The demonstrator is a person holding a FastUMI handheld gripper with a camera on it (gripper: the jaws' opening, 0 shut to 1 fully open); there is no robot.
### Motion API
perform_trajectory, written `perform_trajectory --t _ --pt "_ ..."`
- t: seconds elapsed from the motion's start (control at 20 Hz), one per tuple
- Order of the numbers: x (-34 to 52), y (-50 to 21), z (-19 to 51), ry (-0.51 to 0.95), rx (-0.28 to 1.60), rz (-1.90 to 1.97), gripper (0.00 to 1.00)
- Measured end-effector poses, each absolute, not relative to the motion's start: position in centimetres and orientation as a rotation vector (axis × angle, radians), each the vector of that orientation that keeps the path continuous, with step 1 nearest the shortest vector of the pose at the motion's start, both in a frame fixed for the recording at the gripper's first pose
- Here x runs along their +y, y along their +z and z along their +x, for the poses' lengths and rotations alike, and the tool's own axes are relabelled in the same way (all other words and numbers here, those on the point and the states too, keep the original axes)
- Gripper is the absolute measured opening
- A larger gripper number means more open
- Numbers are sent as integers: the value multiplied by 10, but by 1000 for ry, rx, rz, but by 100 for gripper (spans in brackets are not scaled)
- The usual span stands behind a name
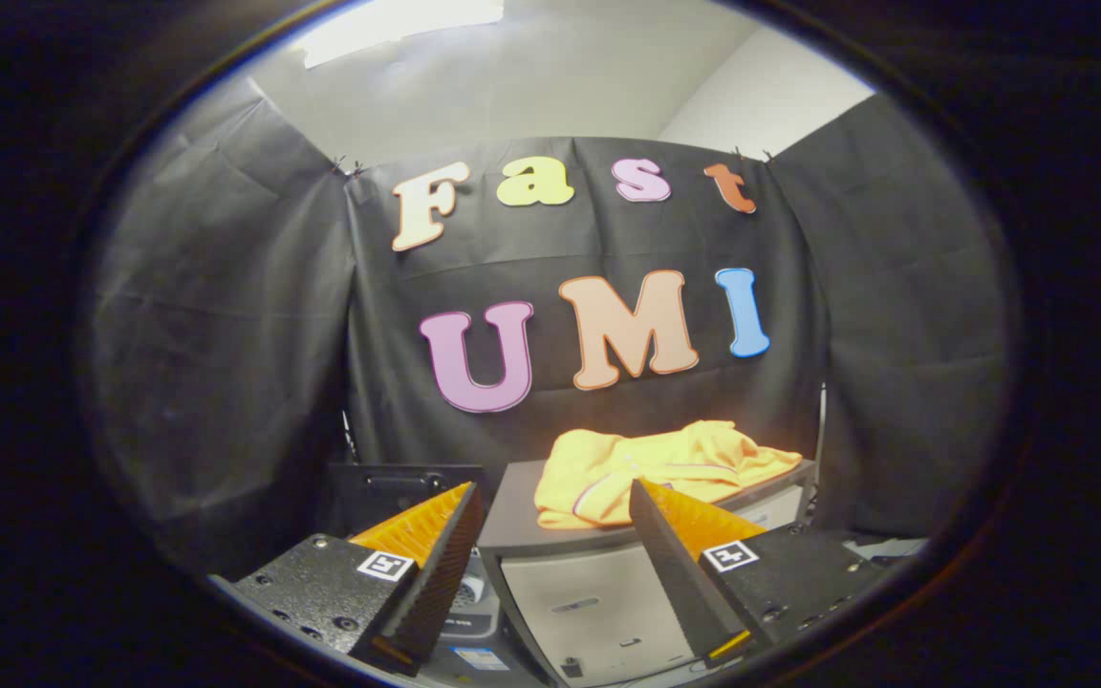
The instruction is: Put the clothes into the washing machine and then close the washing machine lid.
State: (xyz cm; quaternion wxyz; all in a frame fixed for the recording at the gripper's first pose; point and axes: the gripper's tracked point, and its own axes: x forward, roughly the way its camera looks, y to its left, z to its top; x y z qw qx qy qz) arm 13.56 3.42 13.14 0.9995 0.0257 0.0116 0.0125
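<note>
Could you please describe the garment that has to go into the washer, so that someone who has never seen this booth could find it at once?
Start at the black cloth wall and look down to the grey cabinet standing in front of it. The yellow garment lies crumpled on the cabinet's dark top, just beyond the open gripper. It is the only soft, bright yellow thing among dark, hard-edged surfaces.

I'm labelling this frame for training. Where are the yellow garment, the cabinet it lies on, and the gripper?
Yellow garment (651, 468), gripper view: middle of the crumpled cloth.
Cabinet (512, 521), gripper view: bare dark top, beside the garment.
Gripper (555, 516), gripper view: open gap midway between its fingertips, short of the garment.
</note>
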Motion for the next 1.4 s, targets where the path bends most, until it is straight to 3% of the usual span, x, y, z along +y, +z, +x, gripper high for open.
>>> perform_trajectory --t 0.3,0.55,0.75,1.05,1.25,1.4 --pt "12 161 204 15 68 -38 94" --pt "3 123 266 32 277 -55 96" --pt "-47 80 317 -90 432 -76 96" --pt "-77 18 343 -164 643 -66 96" --pt "-85 10 353 -165 632 -54 99" --pt "-83 2 351 -114 646 -90 95"
